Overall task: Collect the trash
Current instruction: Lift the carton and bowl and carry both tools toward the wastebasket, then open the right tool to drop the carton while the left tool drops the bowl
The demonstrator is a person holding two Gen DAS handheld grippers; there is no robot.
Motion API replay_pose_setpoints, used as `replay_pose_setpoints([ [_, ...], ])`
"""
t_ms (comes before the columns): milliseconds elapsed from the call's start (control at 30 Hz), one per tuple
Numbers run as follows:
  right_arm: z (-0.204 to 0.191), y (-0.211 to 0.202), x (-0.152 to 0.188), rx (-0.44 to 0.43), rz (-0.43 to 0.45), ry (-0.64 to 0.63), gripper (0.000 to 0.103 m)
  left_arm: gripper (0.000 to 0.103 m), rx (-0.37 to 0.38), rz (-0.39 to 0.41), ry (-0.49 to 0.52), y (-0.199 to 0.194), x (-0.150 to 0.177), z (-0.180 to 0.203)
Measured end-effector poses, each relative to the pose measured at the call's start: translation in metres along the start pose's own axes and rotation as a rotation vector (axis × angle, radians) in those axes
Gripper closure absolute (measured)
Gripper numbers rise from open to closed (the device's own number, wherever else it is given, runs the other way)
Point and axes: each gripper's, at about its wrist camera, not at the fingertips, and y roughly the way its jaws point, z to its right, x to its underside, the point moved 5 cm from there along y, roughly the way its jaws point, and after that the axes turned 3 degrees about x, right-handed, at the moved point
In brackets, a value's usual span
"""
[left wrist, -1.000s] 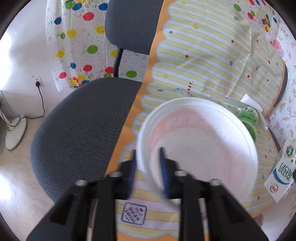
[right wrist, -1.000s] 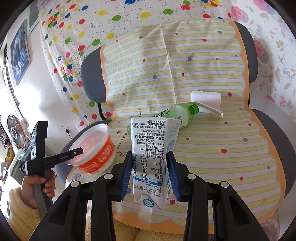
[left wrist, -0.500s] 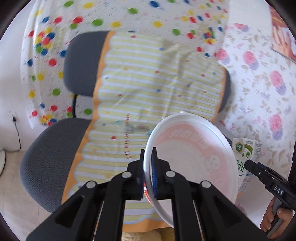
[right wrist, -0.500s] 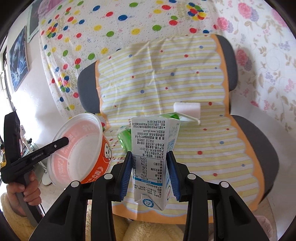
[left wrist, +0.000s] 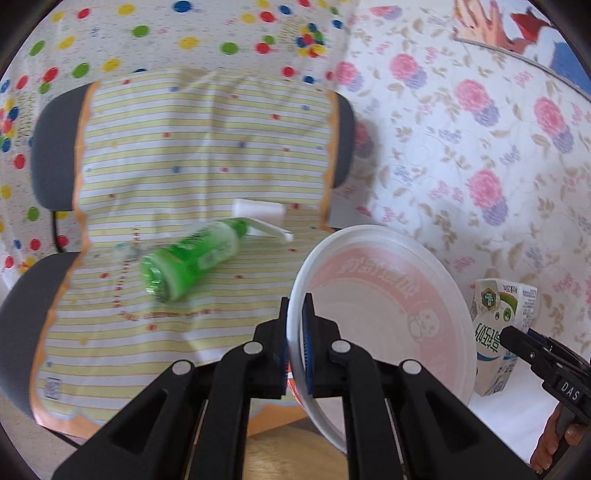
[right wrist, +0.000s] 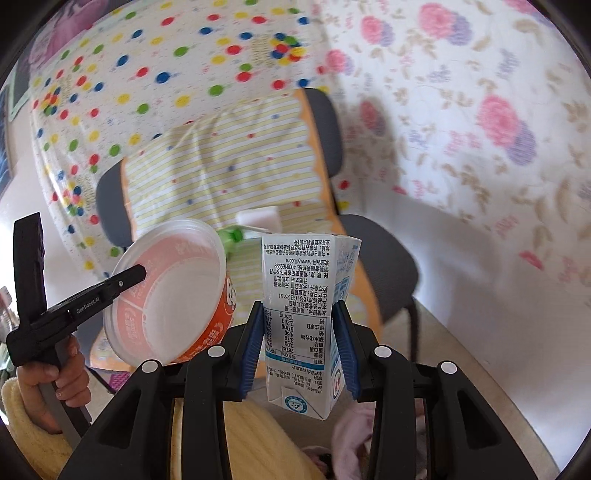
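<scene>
Blue-padded and nearly closed, the left claw [left wrist: 296,334] pinches the thin white rim of a noodle bowl [left wrist: 384,317], one pad inside the wall and one outside, so the bowl hangs tipped on its side just right of the fingers with its pale pink inside facing the camera. From the right wrist view the same bowl [right wrist: 166,295] shows its orange outer wall and sits low and to the left of the right claw [right wrist: 298,345]. That claw is closed partway on a white milk carton [right wrist: 301,317], its blue pads pressing the two narrow sides; the carton stands roughly upright between the fingers with its printed text upside down and its top reaching well above the fingertips. In the left wrist view the carton [left wrist: 496,332] appears to the right of the bowl, beyond its rim. Ahead and to the left of the left claw, a green plastic bottle [left wrist: 194,264] lies on its side on a yellow striped cloth [left wrist: 184,147] draped over a grey office chair [left wrist: 51,147]. Just past the bottle's cap end rests a small white box [left wrist: 258,210]. Farther back hang a polka-dot sheet [left wrist: 147,33] and a floral sheet [left wrist: 480,147].
</scene>
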Motion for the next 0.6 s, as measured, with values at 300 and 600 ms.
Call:
replay_pose_setpoints([
  [300,0.091,-0.008,0.047,0.149,-0.054,0.167,0.053,0.099,0.079,-0.086,0.092,0.034,0.029,0.061],
  [600,0.115,-0.011,0.057,0.152,-0.043,0.219,0.053,0.099,0.093,-0.159,0.145,0.053,0.051,0.084],
])
